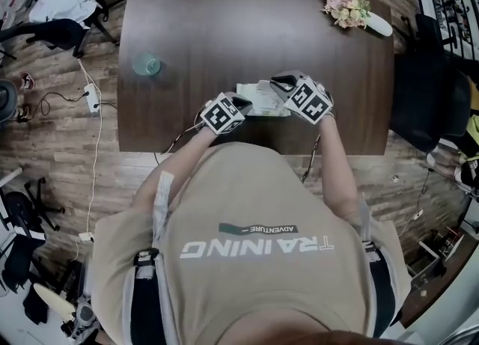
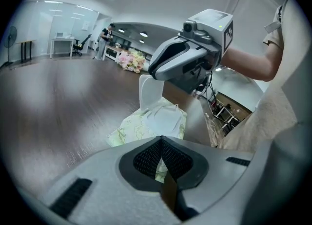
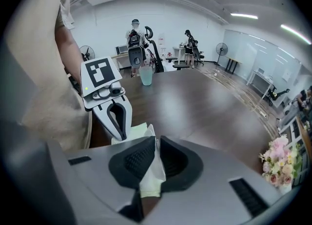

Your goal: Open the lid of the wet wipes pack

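The pale green wet wipes pack (image 1: pixel 260 99) lies near the front edge of the dark table (image 1: pixel 224 14), between both grippers. My left gripper (image 1: pixel 242 102) is shut on the pack's near edge (image 2: pixel 141 126); in the left gripper view (image 2: pixel 161 163) its pads pinch the wrapper. My right gripper (image 1: pixel 281 82) is shut on the white lid flap (image 3: pixel 151 175), seen between its pads in the right gripper view (image 3: pixel 150 163). The flap (image 2: pixel 148 90) stands lifted off the pack under the right gripper (image 2: pixel 155 70). The left gripper (image 3: pixel 119 133) sits just across the pack (image 3: pixel 134 132).
A teal glass (image 1: pixel 147 64) stands at the table's left side. A bunch of pink flowers (image 1: pixel 346 5) lies at the far right corner. Office chairs and cables are on the wooden floor around the table. People stand far off in the room.
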A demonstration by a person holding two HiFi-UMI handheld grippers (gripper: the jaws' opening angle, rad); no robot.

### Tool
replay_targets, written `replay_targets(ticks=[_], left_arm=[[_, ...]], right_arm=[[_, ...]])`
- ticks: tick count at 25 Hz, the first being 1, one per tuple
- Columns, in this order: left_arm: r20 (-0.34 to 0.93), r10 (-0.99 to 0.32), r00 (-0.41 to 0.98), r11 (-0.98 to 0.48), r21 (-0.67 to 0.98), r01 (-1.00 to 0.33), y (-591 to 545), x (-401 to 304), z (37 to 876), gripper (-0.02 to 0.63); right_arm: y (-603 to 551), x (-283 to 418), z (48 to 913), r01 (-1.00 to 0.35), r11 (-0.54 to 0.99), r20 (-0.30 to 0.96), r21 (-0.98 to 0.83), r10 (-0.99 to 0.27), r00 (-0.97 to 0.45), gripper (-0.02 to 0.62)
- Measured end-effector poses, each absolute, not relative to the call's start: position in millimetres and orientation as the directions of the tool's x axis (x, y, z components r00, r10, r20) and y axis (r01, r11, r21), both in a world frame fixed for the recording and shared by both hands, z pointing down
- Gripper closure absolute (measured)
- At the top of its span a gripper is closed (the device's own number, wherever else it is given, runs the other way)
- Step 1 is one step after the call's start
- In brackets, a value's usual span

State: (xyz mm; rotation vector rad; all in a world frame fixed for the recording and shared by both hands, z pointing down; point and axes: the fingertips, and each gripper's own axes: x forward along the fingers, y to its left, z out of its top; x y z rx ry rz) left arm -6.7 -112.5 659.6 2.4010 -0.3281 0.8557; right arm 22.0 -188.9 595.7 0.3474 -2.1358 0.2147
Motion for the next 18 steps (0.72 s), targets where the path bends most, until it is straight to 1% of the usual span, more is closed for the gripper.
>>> replay_targets(ticks=[8,18], left_arm=[[0.633,-0.034,0.773,-0.803,0.443,-0.398,-113,-9,661,0.597],[0.615,0.007,0.788,-0.796,0.480,-0.368,-111,-8,661,0.597]], right_arm=[[-205,17,606,-0.293,0.953,0.836,-0.082,-0.094,-0.540,0.565],[-220,16,627,-0.268,0.946,0.824,-0.182,-0.002,-0.567,0.564]])
